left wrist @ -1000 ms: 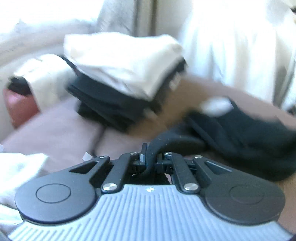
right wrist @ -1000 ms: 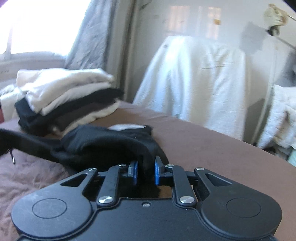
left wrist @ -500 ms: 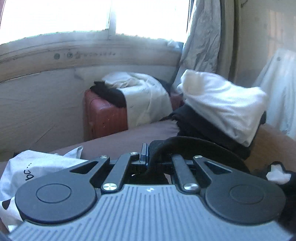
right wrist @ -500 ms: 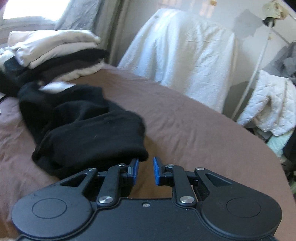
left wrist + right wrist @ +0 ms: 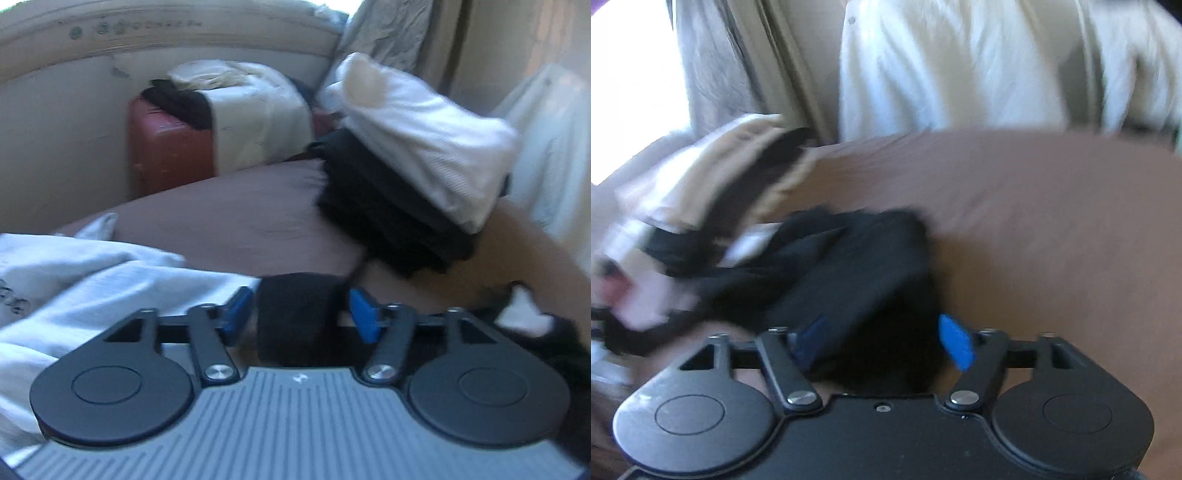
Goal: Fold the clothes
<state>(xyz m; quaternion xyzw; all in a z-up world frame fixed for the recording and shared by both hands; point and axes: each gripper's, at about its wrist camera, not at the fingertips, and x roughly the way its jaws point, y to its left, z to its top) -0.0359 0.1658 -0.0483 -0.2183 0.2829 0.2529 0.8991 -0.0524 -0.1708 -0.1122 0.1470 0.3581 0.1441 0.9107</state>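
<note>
Jaws on both the left gripper (image 5: pixel 301 314) and right gripper (image 5: pixel 882 341), pinched on the black garment (image 5: pixel 849 266) a second ago, are opening around its folds on the brown bedspread (image 5: pixel 1052 221) low in each frame, suggesting this fold is laid down.

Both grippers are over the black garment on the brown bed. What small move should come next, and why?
Probably draw both back clear of the black garment. The left gripper and right gripper are opening, pads off the cloth between them, which lies bunched on the bed.
</note>
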